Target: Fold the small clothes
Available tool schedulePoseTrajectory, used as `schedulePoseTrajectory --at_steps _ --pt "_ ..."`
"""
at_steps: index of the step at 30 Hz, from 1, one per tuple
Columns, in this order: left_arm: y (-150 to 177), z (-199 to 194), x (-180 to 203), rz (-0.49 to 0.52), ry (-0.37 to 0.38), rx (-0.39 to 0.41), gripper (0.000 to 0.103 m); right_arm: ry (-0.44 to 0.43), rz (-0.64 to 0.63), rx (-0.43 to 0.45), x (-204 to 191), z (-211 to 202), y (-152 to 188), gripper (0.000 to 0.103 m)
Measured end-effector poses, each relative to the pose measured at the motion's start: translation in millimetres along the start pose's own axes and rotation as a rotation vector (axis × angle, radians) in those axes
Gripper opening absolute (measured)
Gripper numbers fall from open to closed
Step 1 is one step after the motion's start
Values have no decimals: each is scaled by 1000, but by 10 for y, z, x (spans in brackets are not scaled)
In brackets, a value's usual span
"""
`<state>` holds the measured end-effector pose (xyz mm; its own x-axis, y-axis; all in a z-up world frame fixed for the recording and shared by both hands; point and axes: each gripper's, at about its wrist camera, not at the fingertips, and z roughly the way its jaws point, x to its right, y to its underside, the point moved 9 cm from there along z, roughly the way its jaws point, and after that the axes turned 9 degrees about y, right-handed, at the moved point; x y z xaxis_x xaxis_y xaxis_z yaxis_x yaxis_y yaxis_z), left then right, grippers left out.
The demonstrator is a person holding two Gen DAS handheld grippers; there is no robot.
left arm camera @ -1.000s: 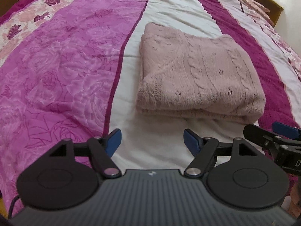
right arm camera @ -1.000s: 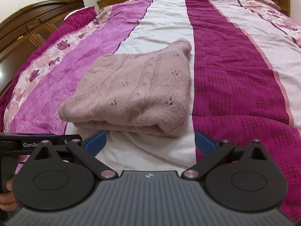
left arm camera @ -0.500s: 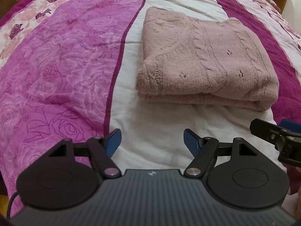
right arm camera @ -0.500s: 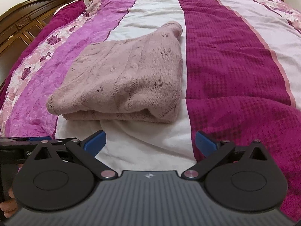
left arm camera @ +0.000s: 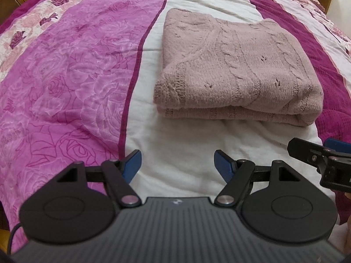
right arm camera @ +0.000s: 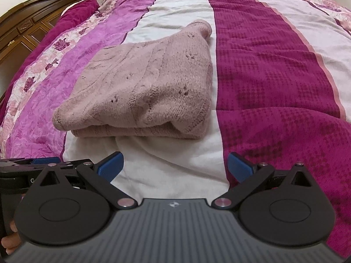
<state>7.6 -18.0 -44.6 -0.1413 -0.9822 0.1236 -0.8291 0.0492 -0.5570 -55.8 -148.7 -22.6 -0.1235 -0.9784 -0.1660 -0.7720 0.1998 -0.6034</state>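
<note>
A dusty pink cable-knit sweater point(left arm camera: 237, 65) lies folded in a neat rectangle on the white stripe of the bedspread; it also shows in the right wrist view point(right arm camera: 149, 87). My left gripper point(left arm camera: 177, 164) is open and empty, hovering over the white stripe short of the sweater's near folded edge. My right gripper point(right arm camera: 174, 167) is open and empty, also short of that edge, to the right of the left one. The right gripper's tip shows at the right edge of the left wrist view point(left arm camera: 318, 155); the left gripper shows at the left edge of the right wrist view point(right arm camera: 33, 168).
The bed carries a striped bedspread: pink rose pattern point(left arm camera: 65, 83) on the left, white stripe point(left arm camera: 186, 135) in the middle, dark magenta band point(right arm camera: 274, 87) on the right. A dark wooden headboard point(right arm camera: 33, 26) stands at the far left.
Both grippers have drawn back and risen a little from the folded sweater, which now looks farther off. Both stay open. The sweater has not moved.
</note>
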Motion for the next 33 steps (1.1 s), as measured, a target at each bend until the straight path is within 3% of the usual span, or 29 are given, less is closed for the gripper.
schedulePoseTrajectory --at_steps 33 --pt "5 19 1 -6 2 -7 74 0 0 -2 2 5 4 103"
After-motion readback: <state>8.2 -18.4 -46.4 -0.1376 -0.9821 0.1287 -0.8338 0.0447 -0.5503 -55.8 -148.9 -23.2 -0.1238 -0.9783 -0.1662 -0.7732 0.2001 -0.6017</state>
